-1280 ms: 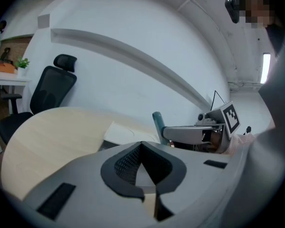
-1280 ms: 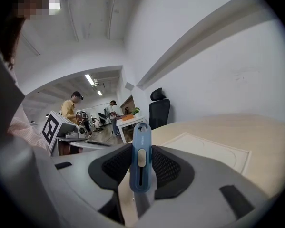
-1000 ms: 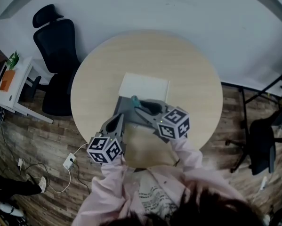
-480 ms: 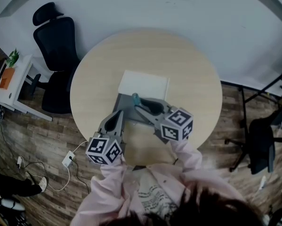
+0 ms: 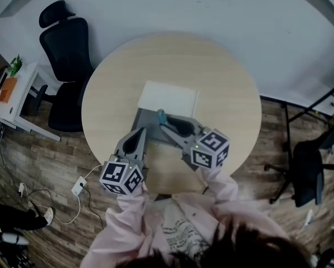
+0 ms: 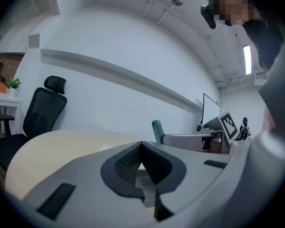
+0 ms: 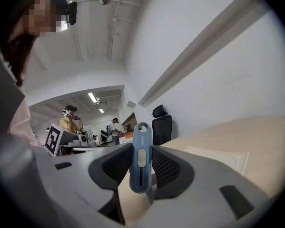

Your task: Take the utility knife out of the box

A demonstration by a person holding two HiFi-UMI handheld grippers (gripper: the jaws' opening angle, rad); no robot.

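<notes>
One round pale wooden surface (image 5: 228, 82) carries one flat white box (image 5: 168, 98), which lies just beyond the tips of the two grippers. The right gripper (image 7: 140, 148) is clenched on the single utility knife (image 7: 141, 161), a slim blue-grey handle with rounded ends, a pale slider set in a dark slot down its face and a small green spot at its top end. The knife stands upright between the jaws, poking above them, with the box off to its right and apart from it. The left gripper (image 6: 142, 145), just beside the right one, has its jaws pressed together on nothing.
</notes>
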